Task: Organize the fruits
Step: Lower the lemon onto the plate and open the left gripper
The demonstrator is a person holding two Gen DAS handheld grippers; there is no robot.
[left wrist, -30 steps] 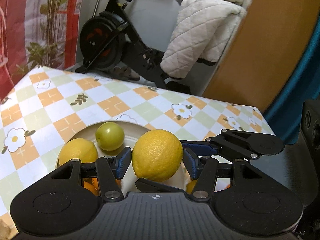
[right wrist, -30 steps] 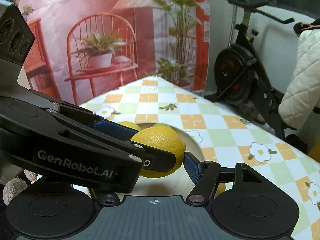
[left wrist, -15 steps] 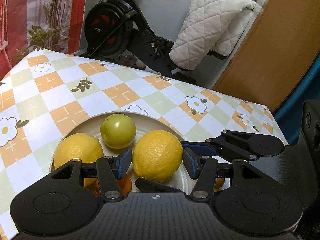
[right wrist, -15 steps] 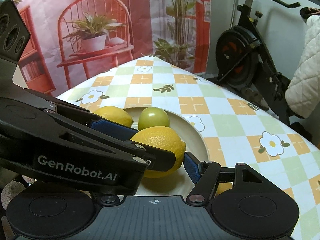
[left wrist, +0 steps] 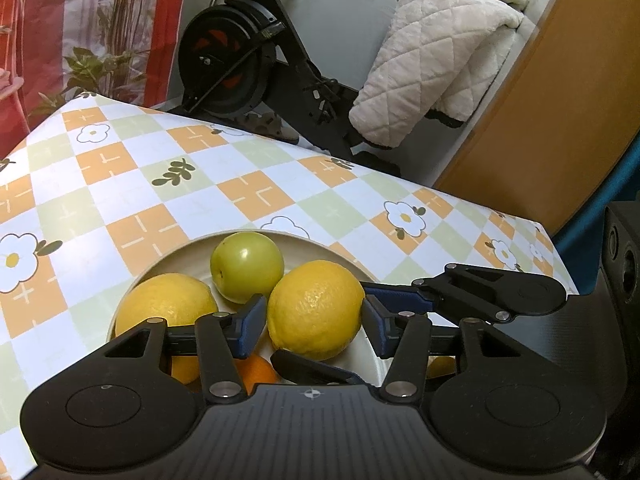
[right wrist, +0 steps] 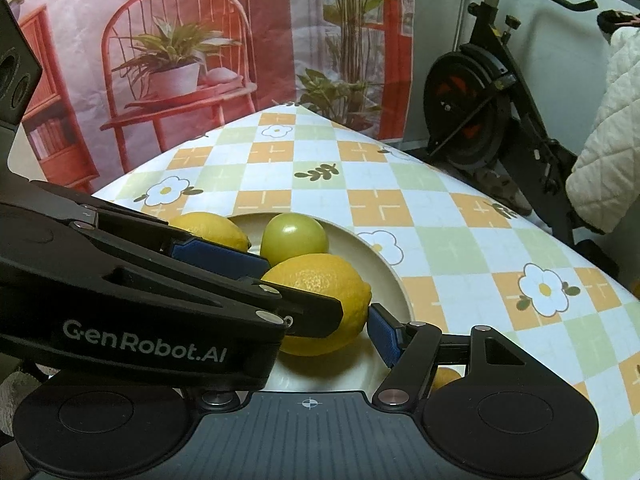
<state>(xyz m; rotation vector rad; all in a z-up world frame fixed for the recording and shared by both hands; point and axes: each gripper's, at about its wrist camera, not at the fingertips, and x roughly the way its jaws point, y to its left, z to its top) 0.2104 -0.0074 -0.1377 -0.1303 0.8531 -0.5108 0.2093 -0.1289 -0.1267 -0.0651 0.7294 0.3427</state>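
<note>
— Over the cream plate [left wrist: 320, 243] on the checked tablecloth [left wrist: 248, 196], what do we have?

— We have both grippers on one lemon [left wrist: 316, 308]. Our left gripper [left wrist: 316, 330] is closing narrow, its blue pads [left wrist: 250, 330] against the lemon's two sides.

— And our right gripper [right wrist: 308, 320]?

— It comes in crosswise. One pad meets the lemon's pointed end, and the other finger lies low along its underside. We read that as a grip too.

— Is the lemon resting on the plate?

— We cannot tell. Behind it in the plate lie a green fruit [left wrist: 246, 266] and a second lemon [left wrist: 168, 300], close together. An orange [left wrist: 256, 372] shows under our left fingers.
</note>
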